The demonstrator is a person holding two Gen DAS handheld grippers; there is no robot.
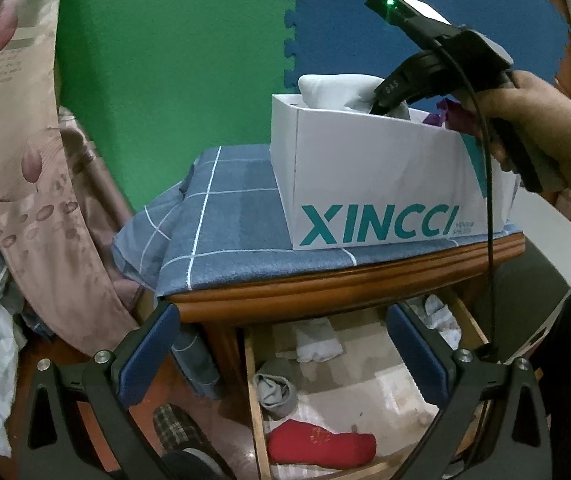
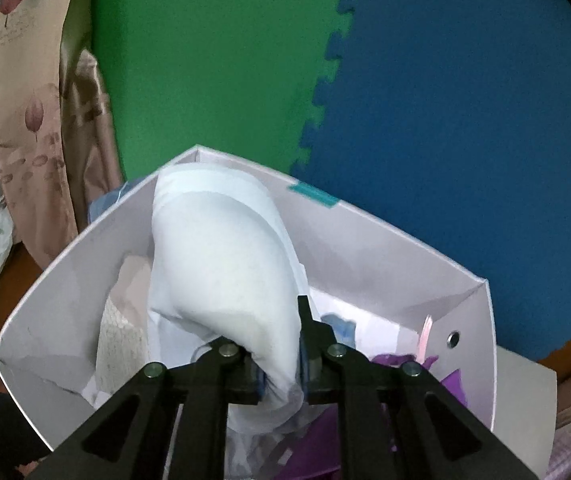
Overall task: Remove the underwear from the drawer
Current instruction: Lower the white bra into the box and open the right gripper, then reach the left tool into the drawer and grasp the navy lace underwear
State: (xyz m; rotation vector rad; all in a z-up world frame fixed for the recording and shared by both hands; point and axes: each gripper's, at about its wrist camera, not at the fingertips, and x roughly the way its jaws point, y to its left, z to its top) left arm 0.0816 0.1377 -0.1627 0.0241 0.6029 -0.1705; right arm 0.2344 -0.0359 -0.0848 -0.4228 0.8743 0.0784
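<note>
White underwear point(image 1: 337, 90): bulging above the XINCCI box point(image 1: 377, 184), which is sitting on a checked cloth point(image 1: 225, 216) over the open drawer point(image 1: 357, 384); left gripper point(image 1: 281, 360) gaping wide. Right wrist view: right gripper point(image 2: 281, 372) pinching the underwear inside the box, green and blue foam mats point(image 2: 213, 60) standing behind.

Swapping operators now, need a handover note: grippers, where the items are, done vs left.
Right gripper: shut on the white underwear, holding it over the white box on the nightstand.
Left gripper: open, holding nothing, above the open drawer.
Done: one garment out; purple cloth lies in the box.
Left: release the white piece into the box. Still in the drawer: grey, red and white items.
</note>
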